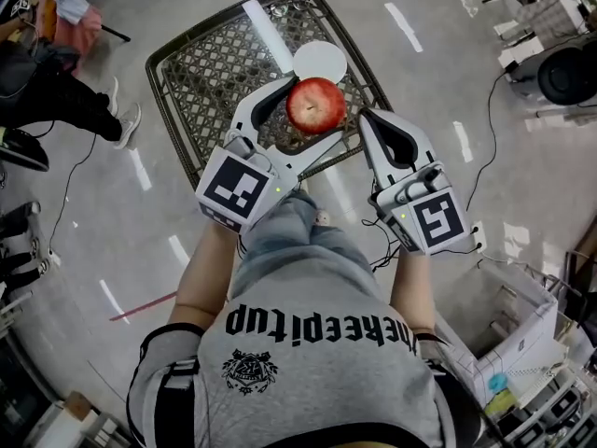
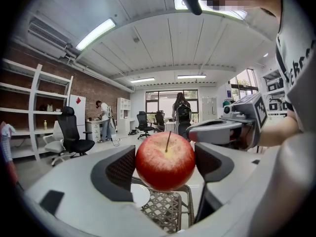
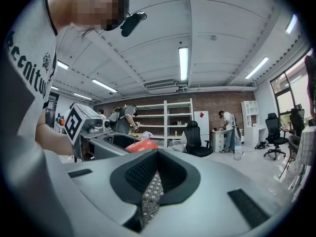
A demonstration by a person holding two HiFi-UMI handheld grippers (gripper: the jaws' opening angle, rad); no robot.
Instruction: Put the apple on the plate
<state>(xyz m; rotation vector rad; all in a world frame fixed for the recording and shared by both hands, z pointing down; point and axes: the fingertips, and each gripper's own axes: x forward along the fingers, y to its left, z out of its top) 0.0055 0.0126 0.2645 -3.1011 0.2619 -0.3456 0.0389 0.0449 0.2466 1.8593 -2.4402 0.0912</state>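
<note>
A red apple (image 1: 315,105) hangs in the air above the near right part of a dark lattice table (image 1: 210,63). My left gripper (image 1: 313,110) is shut on the apple, one jaw on each side. In the left gripper view the apple (image 2: 165,161) stands stem up between the dark pads (image 2: 120,171). A small round white plate (image 1: 320,61) lies on the table just beyond the apple, and the same plate (image 2: 140,195) shows below the fruit. My right gripper (image 1: 375,124) is shut and holds nothing, just right of the apple (image 3: 141,145).
The table's metal rim (image 1: 168,110) runs along its near left side. A person's legs (image 1: 65,96) stand at the far left. Cables (image 1: 490,129) and white boxes (image 1: 522,334) lie on the floor to the right. Office chairs (image 2: 71,135) and people stand far off.
</note>
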